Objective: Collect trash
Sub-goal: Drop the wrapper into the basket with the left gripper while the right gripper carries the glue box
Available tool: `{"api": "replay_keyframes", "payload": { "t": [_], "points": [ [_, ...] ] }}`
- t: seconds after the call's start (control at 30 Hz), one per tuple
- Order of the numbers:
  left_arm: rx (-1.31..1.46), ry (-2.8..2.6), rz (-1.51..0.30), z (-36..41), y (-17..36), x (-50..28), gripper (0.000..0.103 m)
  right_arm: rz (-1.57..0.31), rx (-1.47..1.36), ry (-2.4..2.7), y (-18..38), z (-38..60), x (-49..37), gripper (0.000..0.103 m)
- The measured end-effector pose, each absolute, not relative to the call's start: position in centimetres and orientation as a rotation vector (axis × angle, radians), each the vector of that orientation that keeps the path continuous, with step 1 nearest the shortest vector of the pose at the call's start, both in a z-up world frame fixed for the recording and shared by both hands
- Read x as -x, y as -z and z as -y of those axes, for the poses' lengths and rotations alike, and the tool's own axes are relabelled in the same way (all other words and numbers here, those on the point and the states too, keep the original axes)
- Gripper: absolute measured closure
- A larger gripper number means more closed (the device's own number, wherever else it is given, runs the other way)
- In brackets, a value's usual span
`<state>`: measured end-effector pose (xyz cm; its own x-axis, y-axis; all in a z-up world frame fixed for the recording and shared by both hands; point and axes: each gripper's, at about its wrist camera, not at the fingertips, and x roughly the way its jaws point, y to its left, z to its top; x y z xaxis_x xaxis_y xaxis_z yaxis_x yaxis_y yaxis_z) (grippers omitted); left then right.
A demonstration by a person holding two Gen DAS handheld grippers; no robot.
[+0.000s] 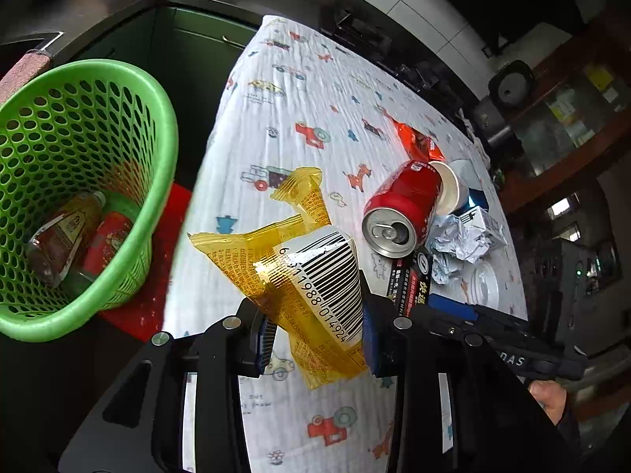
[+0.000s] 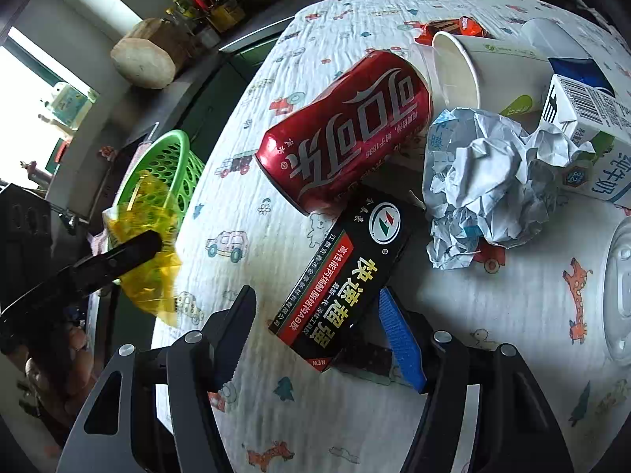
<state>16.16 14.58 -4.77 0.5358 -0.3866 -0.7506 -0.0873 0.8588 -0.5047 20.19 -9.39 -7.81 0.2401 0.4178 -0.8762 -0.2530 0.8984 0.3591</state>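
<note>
- Left wrist view: the left gripper (image 1: 315, 335) is closed on a yellow wrapper (image 1: 299, 272), pinched between the two blue pads near its lower, barcoded end.
- The wrapper stands up and forward out of the fingers, its crumpled top fanning to the left above the cloth (image 1: 299, 118).
- The green basket (image 1: 79, 197) sits off the table's left edge, tilted toward the camera, with a bottle (image 1: 63, 236) and a red can (image 1: 106, 242) lying inside.
- Ahead and to the right on the cloth lie a cola can (image 1: 402, 207) on its side, a paper cup (image 1: 447, 187), crumpled paper (image 1: 461, 240) and an orange wrapper (image 1: 418, 140).
- The right gripper (image 1: 493, 335) shows at the lower right, beside a black box (image 1: 410, 280).
- Right wrist view: the right gripper (image 2: 315, 339) has its fingers set wide around the near end of the black box (image 2: 343, 276), which lies flat between them; the blue pad is just beside its right edge, and contact cannot be told.
- The cola can (image 2: 347, 134) touches the box's far end; crumpled paper (image 2: 493, 185), the paper cup (image 2: 469, 67) and a milk carton (image 2: 591, 138) lie to the right.
- At far left the yellow wrapper (image 2: 150, 260) hangs in the left gripper (image 2: 130, 252), in front of the basket (image 2: 173, 169).
</note>
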Motion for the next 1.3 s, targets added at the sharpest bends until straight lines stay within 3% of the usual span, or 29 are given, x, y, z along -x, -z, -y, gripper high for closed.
{"api": "replay_keyframes", "payload": {
  "t": [0.23,0.3,0.77,0.87,1.2,1.3],
  "points": [
    [0.543,0.166,-0.968,-18.5,4.5,-14.8,0.068,-1.296,-0.12,-0.319,8.9,7.8,-21.5,0.041],
    [0.549,0.158,-0.957,-19.6,4.3,-14.6,0.068,-1.295,-0.103,-0.309,8.9,7.6,-21.7,0.047],
    [0.544,-0.06,-0.908,-28.7,4.5,-15.3,0.068,-1.255,0.027,-0.379,8.1,8.3,-18.5,0.058],
    [0.548,-0.092,-0.918,-29.8,5.4,-15.7,0.068,-1.242,0.031,-0.399,7.7,8.9,-17.9,0.065],
    [0.563,-0.135,-0.957,-31.2,7.3,-16.4,0.068,-1.266,-0.031,-0.384,8.0,8.7,-19.0,0.064],
    [0.554,-0.143,-0.957,-31.4,7.5,-16.7,0.068,-1.274,-0.051,-0.376,8.0,8.1,-19.5,0.052]
  ]
}}
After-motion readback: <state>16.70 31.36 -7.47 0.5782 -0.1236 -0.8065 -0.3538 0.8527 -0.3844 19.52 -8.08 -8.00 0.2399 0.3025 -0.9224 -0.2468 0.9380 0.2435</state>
